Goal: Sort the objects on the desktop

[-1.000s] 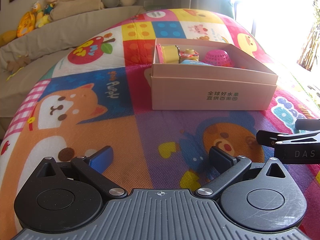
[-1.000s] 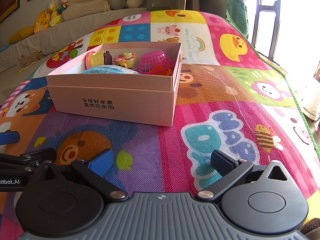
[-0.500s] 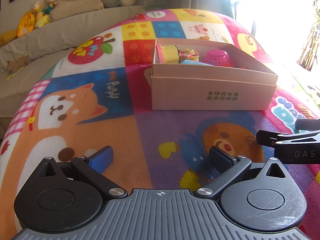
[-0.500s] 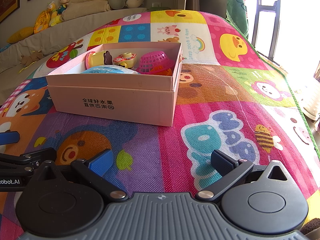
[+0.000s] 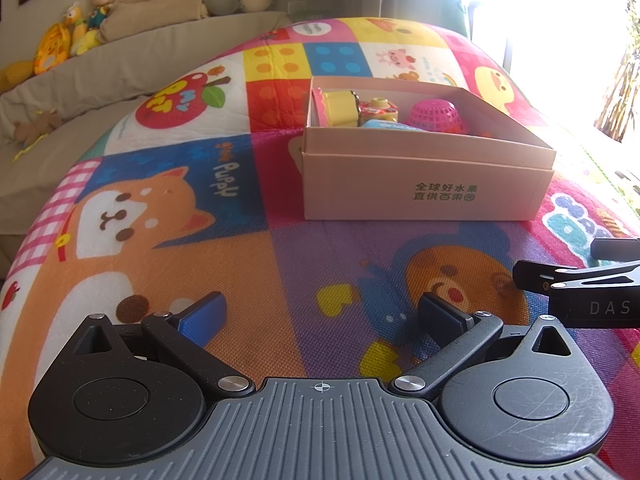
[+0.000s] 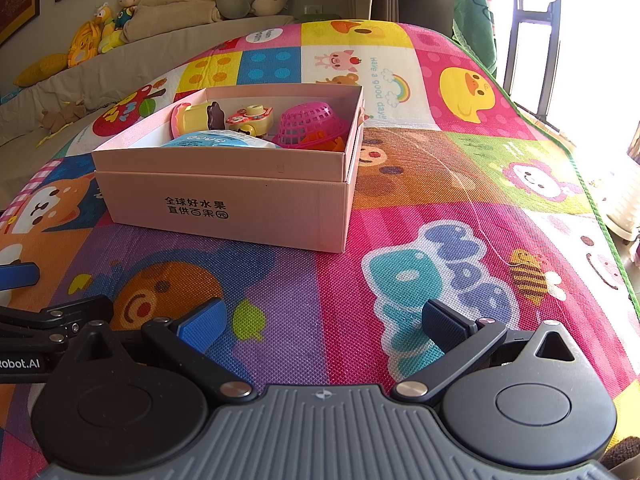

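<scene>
A pink cardboard box (image 6: 224, 196) sits on a colourful play mat (image 6: 460, 184), already holding a pink basket (image 6: 308, 126), yellow toys and a blue packet. No loose objects show. Left hand-held gripper (image 5: 320, 316) and right hand-held gripper (image 6: 324, 320) hover wide open, empty; sorting looks finished.

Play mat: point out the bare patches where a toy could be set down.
Bare mat lies between the pink box and both open tongs, left tongs and right tongs, and right of the box across the duck and rainbow squares of the play mat. The box is crowded: pink basket, yellow toys, blue packet.
</scene>
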The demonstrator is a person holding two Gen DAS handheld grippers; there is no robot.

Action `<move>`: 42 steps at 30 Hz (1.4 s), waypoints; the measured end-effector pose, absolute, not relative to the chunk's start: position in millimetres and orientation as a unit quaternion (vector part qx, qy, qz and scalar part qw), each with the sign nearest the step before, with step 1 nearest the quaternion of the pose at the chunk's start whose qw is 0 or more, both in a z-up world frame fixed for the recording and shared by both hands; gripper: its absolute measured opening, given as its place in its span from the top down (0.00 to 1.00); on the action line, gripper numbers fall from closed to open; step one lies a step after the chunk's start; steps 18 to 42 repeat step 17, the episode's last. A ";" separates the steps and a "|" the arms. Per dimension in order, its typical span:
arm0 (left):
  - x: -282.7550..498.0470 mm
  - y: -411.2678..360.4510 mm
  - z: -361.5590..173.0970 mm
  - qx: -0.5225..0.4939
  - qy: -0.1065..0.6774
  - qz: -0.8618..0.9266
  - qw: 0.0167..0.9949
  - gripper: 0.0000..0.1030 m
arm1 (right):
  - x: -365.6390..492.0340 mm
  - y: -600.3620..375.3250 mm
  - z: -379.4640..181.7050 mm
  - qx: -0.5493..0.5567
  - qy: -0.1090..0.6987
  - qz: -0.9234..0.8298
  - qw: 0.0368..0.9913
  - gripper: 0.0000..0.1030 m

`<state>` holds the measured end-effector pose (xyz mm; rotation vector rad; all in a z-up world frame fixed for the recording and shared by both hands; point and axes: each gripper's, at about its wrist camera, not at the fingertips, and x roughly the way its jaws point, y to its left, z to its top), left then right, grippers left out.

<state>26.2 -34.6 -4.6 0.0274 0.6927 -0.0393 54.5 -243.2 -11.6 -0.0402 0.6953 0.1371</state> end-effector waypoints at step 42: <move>29.2 -34.3 -1.4 -0.002 0.363 -0.018 0.932 0.00 | 54.4 -243.2 -11.7 -0.020 0.340 0.067 0.938 0.00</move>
